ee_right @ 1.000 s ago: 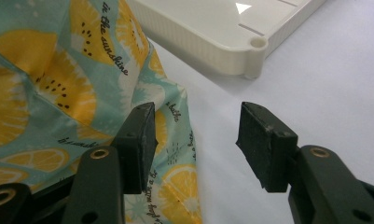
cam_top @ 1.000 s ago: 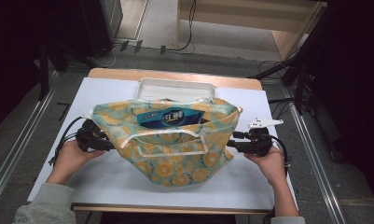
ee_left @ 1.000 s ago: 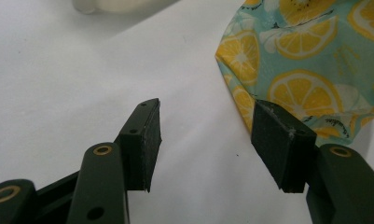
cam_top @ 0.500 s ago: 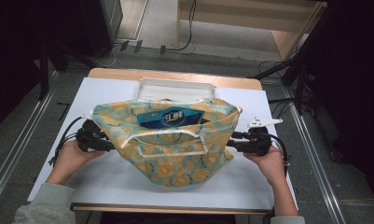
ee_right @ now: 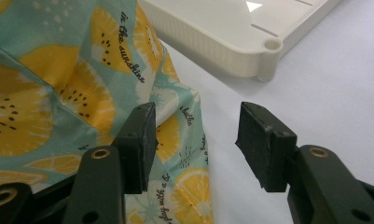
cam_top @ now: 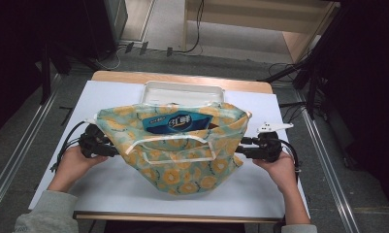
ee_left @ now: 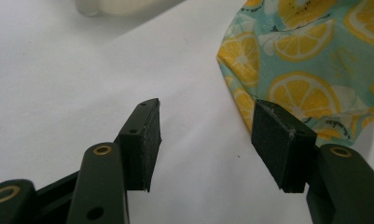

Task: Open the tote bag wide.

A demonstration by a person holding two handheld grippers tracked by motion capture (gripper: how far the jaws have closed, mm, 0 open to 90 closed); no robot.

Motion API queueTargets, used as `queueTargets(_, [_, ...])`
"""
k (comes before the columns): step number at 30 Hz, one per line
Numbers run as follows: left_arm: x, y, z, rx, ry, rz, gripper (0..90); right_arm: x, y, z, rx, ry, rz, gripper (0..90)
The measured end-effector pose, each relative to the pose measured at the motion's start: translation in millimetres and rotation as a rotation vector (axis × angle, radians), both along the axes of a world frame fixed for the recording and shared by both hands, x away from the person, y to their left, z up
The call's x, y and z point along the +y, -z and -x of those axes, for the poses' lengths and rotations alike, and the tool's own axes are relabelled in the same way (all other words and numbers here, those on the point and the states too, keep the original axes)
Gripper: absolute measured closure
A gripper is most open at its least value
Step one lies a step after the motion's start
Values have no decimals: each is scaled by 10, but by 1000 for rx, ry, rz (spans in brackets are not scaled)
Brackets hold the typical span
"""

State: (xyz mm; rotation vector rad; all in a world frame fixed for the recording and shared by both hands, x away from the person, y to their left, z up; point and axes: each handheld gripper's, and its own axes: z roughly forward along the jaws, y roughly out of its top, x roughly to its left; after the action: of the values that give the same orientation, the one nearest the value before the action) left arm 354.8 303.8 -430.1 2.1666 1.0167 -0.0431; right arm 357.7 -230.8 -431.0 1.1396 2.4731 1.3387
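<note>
A fabric bag (cam_top: 175, 153) with a yellow lemon print on a light green ground lies in the middle of the white table (cam_top: 109, 182). Its mouth faces the far side, and a blue packet (cam_top: 177, 122) with white letters sits inside the opening. A pale handle strap (cam_top: 170, 145) lies across the front of the bag. Just behind the bag, at the far edge of the table, there is a white plastic tray (cam_top: 182, 92).

The left gripper (cam_top: 102, 145) is at the left end of the bag, held by the person's left hand (cam_top: 73, 162). In the left gripper view its jaws stand apart with the bare table between them; the edge of the bag (ee_left: 287, 70) is just beside the right pad (ee_left: 280, 140), and I cannot tell if it touches it.

The right gripper (cam_top: 250, 148) is at the right end of the bag, held by the right hand (cam_top: 279, 167). In the right gripper view its jaws are also apart. The bag's corner (ee_right: 175, 135) hangs between them, close to the left pad (ee_right: 140, 144), but the pads do not press on it. The corner of the tray (ee_right: 264, 56) is seen beyond the jaws.
</note>
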Motion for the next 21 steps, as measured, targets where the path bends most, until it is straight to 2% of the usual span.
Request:
queueTargets(8, [7,-2,3,9,0,6,427,1,-10,-3,-6,7,-8,451])
queueTargets(13, [7,-40,-16,9,13,41,425,16,-24,-4,-6,-3,-15,452])
queueTargets(17, [0,-46,-22,8,21,32,439,24,-23,-20,-4,-13,-13,449])
queueTargets(20, [24,-58,-52,31,8,58,468,32,-41,-26,2,-15,-11,451])
queueTargets(21, [25,-84,-72,40,8,55,477,32,-53,-27,2,-19,-8,452])
